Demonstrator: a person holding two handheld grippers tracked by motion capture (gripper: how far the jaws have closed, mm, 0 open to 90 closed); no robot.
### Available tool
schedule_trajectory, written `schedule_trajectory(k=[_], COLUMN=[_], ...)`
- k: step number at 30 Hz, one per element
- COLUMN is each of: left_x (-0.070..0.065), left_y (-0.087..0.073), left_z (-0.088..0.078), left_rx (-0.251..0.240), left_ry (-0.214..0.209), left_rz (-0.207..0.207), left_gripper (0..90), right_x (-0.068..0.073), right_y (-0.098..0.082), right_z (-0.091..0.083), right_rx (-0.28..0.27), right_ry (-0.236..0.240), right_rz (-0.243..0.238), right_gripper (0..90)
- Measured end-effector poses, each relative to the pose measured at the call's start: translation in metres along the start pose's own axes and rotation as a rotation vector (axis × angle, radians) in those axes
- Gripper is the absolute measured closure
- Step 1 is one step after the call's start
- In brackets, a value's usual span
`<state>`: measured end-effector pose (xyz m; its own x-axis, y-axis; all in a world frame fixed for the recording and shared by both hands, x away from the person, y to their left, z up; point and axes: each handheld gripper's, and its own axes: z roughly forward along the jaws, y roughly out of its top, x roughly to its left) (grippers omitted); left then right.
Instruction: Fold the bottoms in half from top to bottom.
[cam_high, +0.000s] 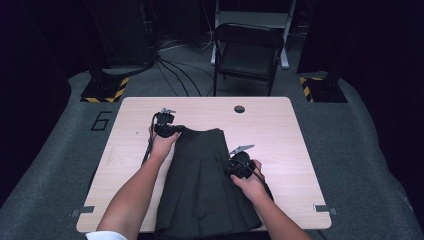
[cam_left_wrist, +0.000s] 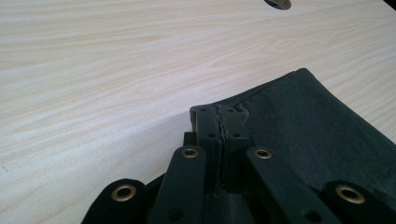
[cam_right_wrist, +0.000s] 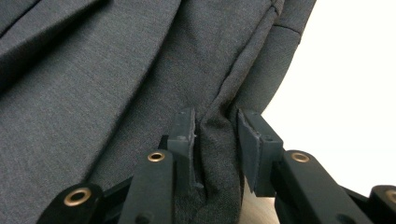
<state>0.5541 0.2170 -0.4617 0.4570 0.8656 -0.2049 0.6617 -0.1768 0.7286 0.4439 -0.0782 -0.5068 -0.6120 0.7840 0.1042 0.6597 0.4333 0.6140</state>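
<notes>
A dark grey pleated skirt (cam_high: 200, 175) lies flat on the light wood table (cam_high: 280, 130), waistband away from me and hem at the near edge. My left gripper (cam_high: 167, 129) is at the far left corner of the waistband. In the left gripper view its jaws (cam_left_wrist: 220, 114) are pressed together on the corner of the skirt (cam_left_wrist: 308, 126). My right gripper (cam_high: 239, 167) is at the skirt's right edge, midway down. In the right gripper view a bunched fold of the skirt (cam_right_wrist: 93, 93) fills the gap between its jaws (cam_right_wrist: 217, 126) and touches both pads.
A round cable hole (cam_high: 239, 109) sits near the table's far edge. Bare wood (cam_left_wrist: 116, 70) stretches left of and beyond the skirt. A black folding chair (cam_high: 247, 50) stands behind the table, with cables on the grey floor and striped stand bases (cam_high: 106, 90) at either side.
</notes>
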Motion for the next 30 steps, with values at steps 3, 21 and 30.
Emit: schedule_trajectory(k=[3,21,30], left_x=[-0.001,-0.003,0.002], left_y=[0.0,-0.011,-0.012], left_z=[0.0,0.018,0.023], left_rx=[0.006,0.082,0.078], left_ry=[-0.012,-0.061,0.059], left_rz=[0.007,0.039,0.085], left_gripper=[89.3,82.3,58.8], right_x=[0.0,-0.001,-0.001], right_y=[0.0,-0.001,-0.001], right_z=[0.0,0.0,0.0], right_rx=[0.001,-0.011,-0.008], right_ry=[0.0,0.001,0.006], right_rz=[0.001,0.003,0.003], right_gripper=[67.1,65.1,65.1])
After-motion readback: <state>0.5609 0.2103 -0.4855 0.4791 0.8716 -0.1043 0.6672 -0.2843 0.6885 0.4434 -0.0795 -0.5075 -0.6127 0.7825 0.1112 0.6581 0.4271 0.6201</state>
